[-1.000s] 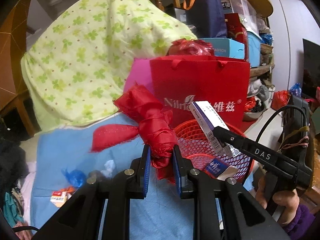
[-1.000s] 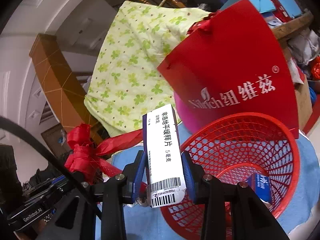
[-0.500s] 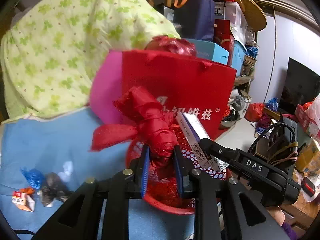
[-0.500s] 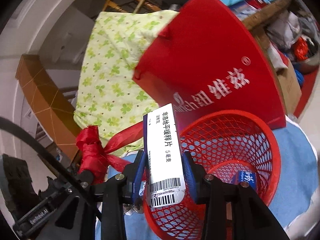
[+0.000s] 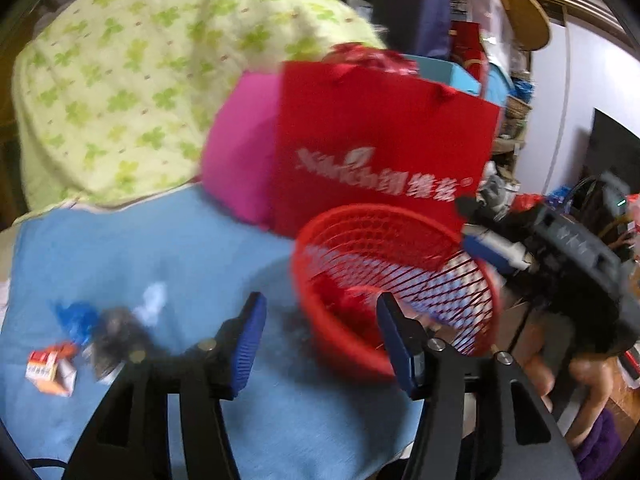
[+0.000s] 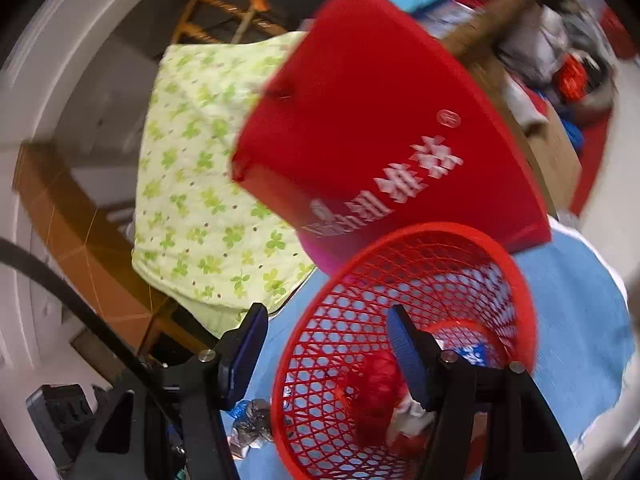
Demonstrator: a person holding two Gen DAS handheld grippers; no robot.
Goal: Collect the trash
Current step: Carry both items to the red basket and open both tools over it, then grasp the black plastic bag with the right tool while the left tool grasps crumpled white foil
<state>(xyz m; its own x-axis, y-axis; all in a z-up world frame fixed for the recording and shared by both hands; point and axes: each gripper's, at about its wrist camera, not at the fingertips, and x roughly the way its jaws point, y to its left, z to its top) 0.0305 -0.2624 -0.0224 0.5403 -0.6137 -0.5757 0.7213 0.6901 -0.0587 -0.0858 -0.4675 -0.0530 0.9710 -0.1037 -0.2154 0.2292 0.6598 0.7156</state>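
Note:
A red mesh basket [image 5: 360,212] stands on the blue cloth in front of a red paper bag [image 5: 380,136]. My left gripper [image 5: 324,340] hovers at the basket's near rim; its jaws are opening with nothing between them. The red ribbon [image 5: 352,308] lies inside the basket. My right gripper [image 6: 328,356] is over the basket [image 6: 440,228], its jaws also opening and empty. Below it the red ribbon [image 6: 372,400] and a white box [image 6: 408,418] lie in the basket, beside a blue-and-white box [image 6: 472,354]. The right gripper [image 5: 472,224] also shows at the basket's far right.
On the blue cloth [image 5: 180,248] to the left lie a blue wrapper [image 5: 76,316], a dark crumpled wrapper [image 5: 116,336], a white scrap [image 5: 154,298] and a small orange-and-white box [image 5: 50,368]. A green clover quilt [image 5: 140,80] and a pink bag [image 5: 240,160] rise behind.
Both grippers opened. The red ribbon left the left gripper and the white box left the right gripper; both now lie in the basket. The left gripper dropped lower.

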